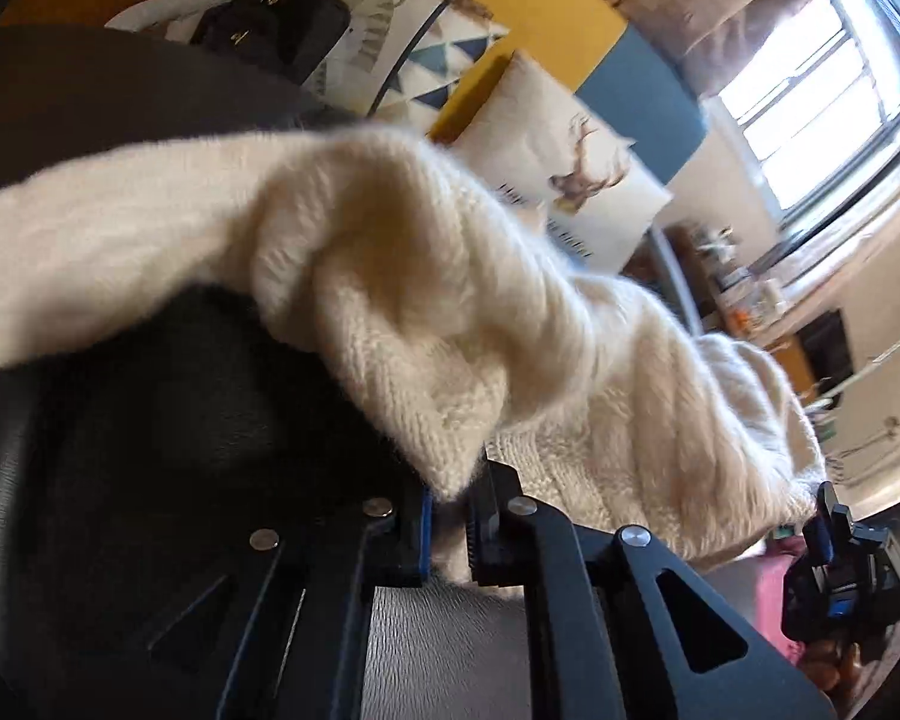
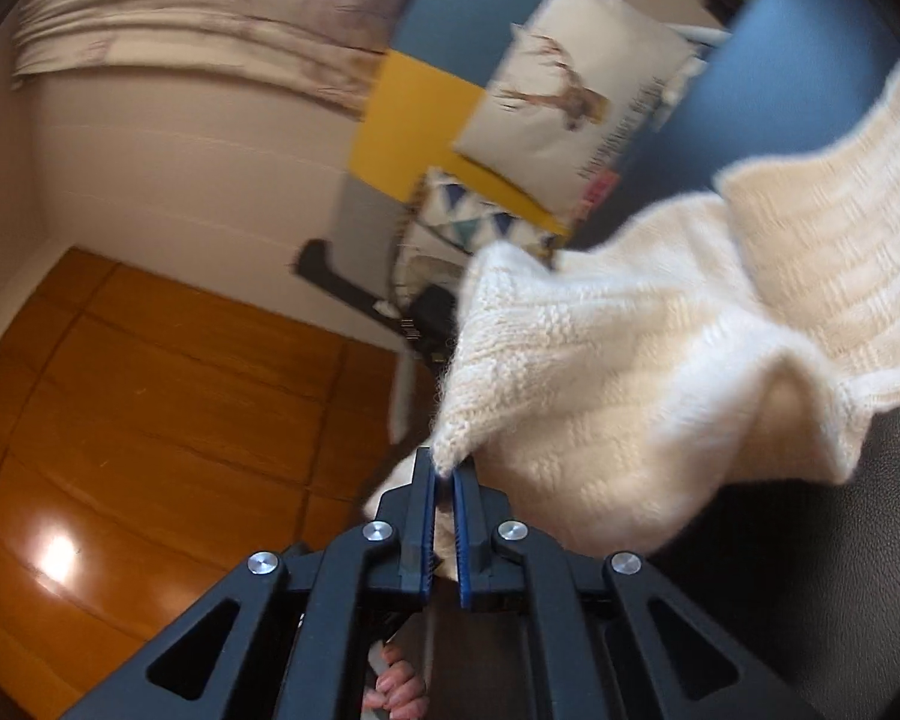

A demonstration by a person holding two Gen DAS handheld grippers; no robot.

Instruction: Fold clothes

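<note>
Left wrist view, thing: a cream knitted sweater (image 1: 426, 300) is seen lifted over a black leather seat (image 1: 150, 420).
Left wrist view, left gripper: the left gripper (image 1: 447, 516) is closed on a near corner of the sweater; the wool is pinched between the blue pads.
Left wrist view, where the sweater goes: from the pinched corner the wool is spread up and away, to the far left and to the far right.
Left wrist view, other gripper: the right gripper (image 1: 834, 546) is seen low on the right, at the far right edge of the same sweater.
Left wrist view, behind: a deer pillow (image 1: 570, 180) and a black bag (image 1: 270, 30) are seen far off.

Right wrist view, right gripper: the right gripper (image 2: 447, 480) is closed on a pointed corner of the sweater (image 2: 630, 372).
Right wrist view, where the sweater goes: the wool is hung to the right and far side of the pads, over the seat (image 2: 810, 540); a wooden floor (image 2: 150, 420) is seen on the left.
Right wrist view, hand: a bit of the person's fingers (image 2: 396, 690) is seen under the gripper.

What matters next: the sweater's long side is stretched between the two pinched corners, so it is judged that both corners must be carried the same way for a straight fold.
Which hand is nearer: neither; each one is already on its own corner.
</note>
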